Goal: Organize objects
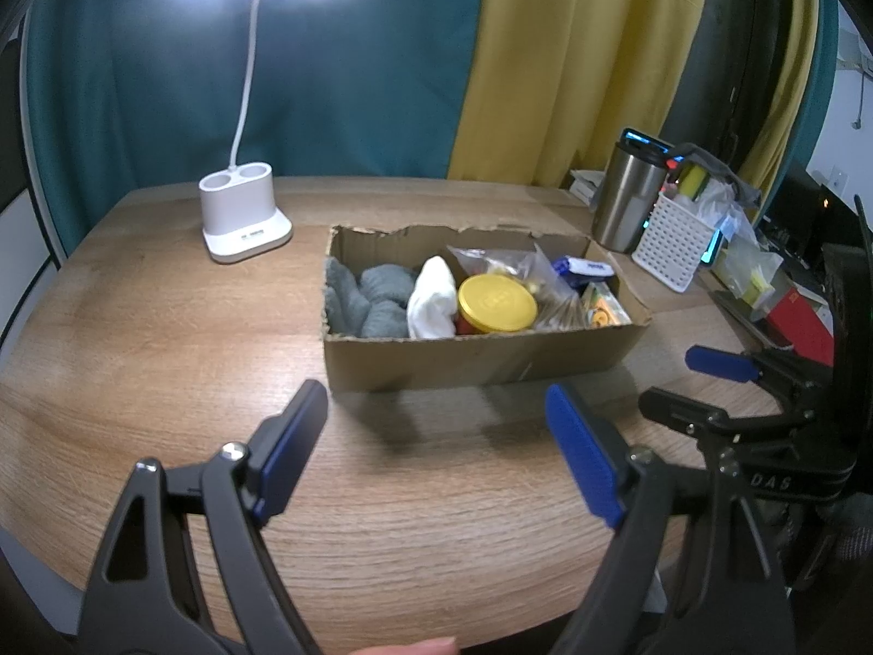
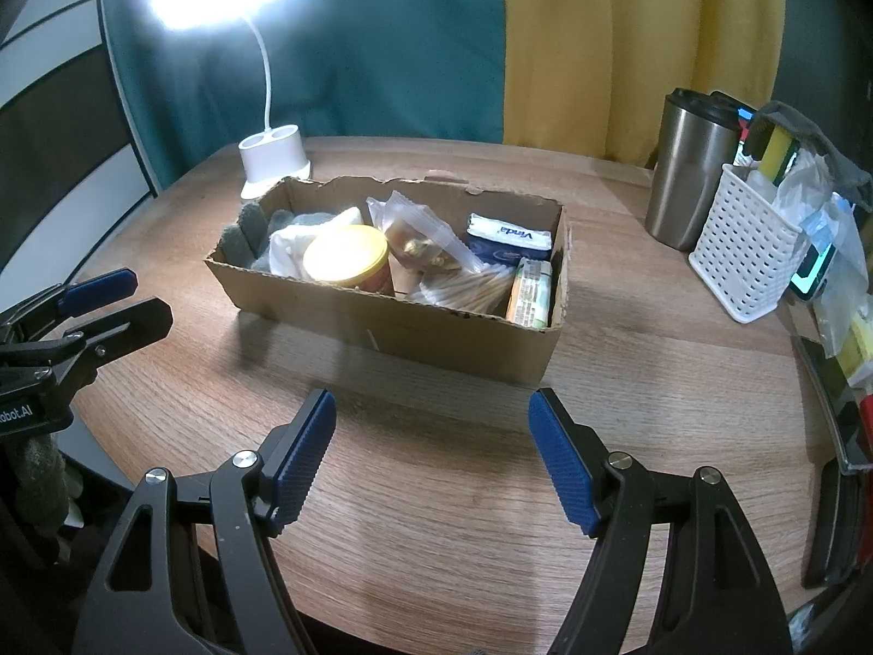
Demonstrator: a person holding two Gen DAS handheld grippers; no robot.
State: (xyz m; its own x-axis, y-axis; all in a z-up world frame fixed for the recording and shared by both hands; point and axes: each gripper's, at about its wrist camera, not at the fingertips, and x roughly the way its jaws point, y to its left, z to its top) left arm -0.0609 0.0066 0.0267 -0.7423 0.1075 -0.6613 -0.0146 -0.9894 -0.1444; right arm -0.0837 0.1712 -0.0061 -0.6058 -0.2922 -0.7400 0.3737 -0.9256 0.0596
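The yellow-lid jar point(image 2: 349, 262) hides behind the box wall point(image 2: 327, 300) (only its top shows), and its label is blocked.

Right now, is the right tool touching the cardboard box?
Apart. In the right wrist view, bare table shows between the open right tool and the cardboard box.

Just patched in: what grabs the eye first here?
The open cardboard box mid-table, packed with a yellow-lidded jar, grey cloths and a tissue pack. Behind it at left a lit white desk lamp; at right a steel tumbler beside a white basket.
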